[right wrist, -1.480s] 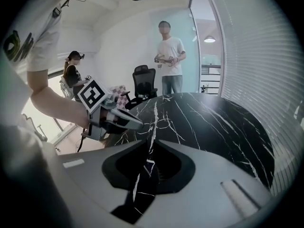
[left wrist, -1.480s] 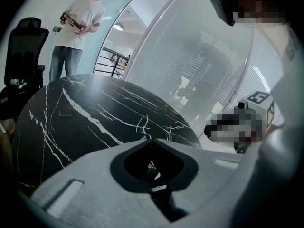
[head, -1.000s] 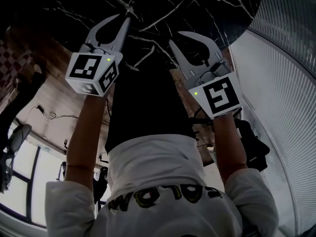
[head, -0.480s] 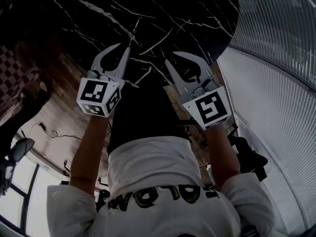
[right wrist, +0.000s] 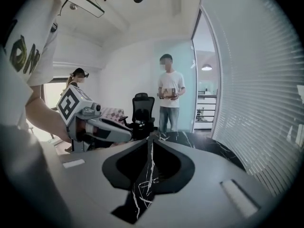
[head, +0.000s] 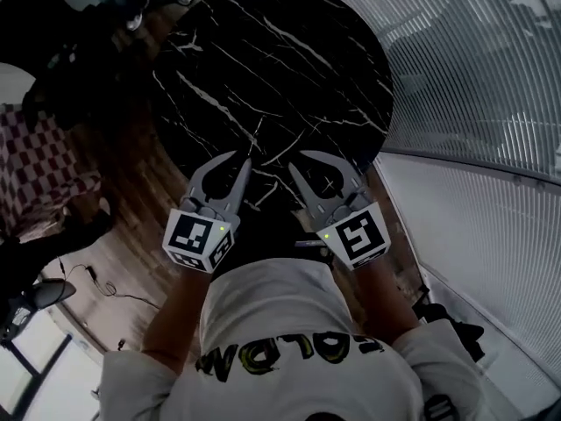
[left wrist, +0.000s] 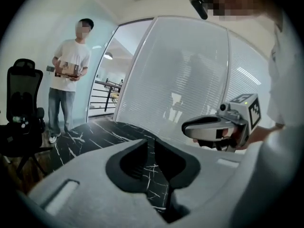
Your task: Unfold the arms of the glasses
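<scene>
No glasses show in any view. The round black marble table (head: 272, 68) with white veins fills the upper middle of the head view. My left gripper (head: 240, 161) hangs over the table's near edge, its jaws closed with only a thin slit between them and nothing held. My right gripper (head: 298, 160) is beside it, a hand's width to the right, also shut and empty. In the left gripper view the left gripper (left wrist: 151, 139) points across the table, with the right gripper (left wrist: 219, 127) at its side. In the right gripper view the right gripper (right wrist: 150, 139) sees the left gripper (right wrist: 92, 123).
A person (left wrist: 70, 65) stands beyond the table's far side holding something at chest height, also seen as the person (right wrist: 170, 87). A black office chair (left wrist: 21, 96) is near them. A curved glass wall with blinds (head: 473, 77) runs along the right. A checkered cloth (head: 48, 169) lies left.
The head view has swung so that the whole table top now shows. Both grippers sit lower in the frame and closer together. Their jaws stay shut.
</scene>
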A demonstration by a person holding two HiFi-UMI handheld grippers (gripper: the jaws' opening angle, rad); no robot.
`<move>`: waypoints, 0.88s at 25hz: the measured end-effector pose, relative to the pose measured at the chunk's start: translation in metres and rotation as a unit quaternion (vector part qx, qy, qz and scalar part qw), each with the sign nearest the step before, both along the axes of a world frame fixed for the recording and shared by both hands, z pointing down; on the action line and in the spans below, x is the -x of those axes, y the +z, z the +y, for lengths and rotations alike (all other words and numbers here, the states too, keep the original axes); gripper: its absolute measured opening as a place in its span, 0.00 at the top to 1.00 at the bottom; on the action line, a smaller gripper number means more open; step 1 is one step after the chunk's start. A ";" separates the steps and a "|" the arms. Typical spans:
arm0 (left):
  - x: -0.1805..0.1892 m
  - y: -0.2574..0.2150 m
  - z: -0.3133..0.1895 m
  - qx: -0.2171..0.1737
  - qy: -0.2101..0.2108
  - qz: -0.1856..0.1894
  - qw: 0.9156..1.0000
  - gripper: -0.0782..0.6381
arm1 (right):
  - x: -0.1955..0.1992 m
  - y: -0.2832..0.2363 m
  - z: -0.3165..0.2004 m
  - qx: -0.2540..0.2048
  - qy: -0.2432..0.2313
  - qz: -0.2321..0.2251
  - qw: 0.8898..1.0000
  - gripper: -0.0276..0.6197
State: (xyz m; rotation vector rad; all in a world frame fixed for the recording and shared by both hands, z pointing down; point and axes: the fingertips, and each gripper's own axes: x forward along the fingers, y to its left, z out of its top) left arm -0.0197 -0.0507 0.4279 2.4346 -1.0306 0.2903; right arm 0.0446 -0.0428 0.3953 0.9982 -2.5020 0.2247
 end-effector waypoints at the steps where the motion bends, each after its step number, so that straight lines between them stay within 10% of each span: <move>1: 0.000 -0.010 0.001 -0.005 0.000 0.004 1.000 0.82 | 0.003 -0.009 0.000 -0.006 0.003 -0.003 1.000 0.90; 22: -0.013 -0.146 0.029 -0.088 0.010 0.053 0.995 0.85 | 0.023 -0.126 0.032 -0.062 0.026 -0.108 0.992 0.94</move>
